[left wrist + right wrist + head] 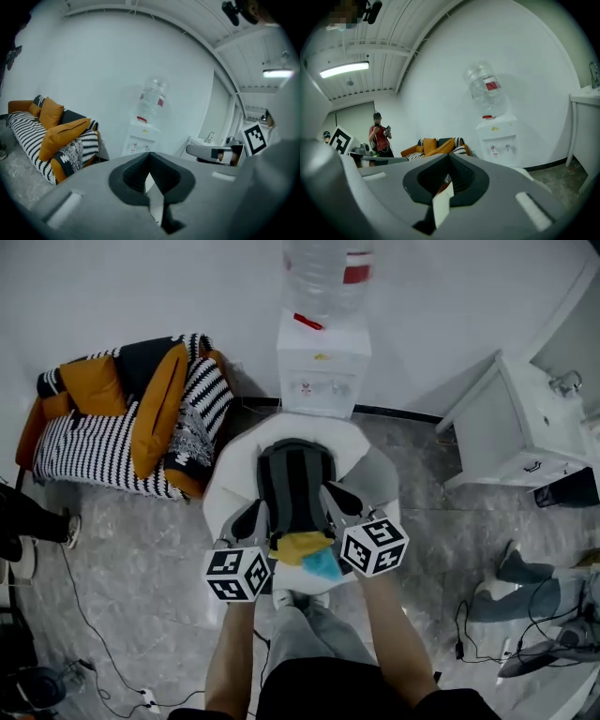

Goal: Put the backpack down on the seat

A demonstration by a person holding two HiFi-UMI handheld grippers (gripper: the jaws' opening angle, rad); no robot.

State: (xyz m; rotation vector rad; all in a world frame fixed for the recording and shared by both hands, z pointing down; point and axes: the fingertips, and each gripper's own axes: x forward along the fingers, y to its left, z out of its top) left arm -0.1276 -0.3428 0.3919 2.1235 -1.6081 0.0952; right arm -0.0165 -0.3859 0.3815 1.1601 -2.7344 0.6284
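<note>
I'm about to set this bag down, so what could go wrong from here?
The backpack hangs between the shut left gripper and right gripper; so small a pinch could slip. The seat looks rounded, so the bag might slide off. The water dispenser stands right behind the seat and could get bumped.

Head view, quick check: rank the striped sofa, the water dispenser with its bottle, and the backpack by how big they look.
1. striped sofa, clearly largest.
2. water dispenser with its bottle.
3. backpack, close behind. It is nearer the camera, so ranks two and three are unsure.
</note>
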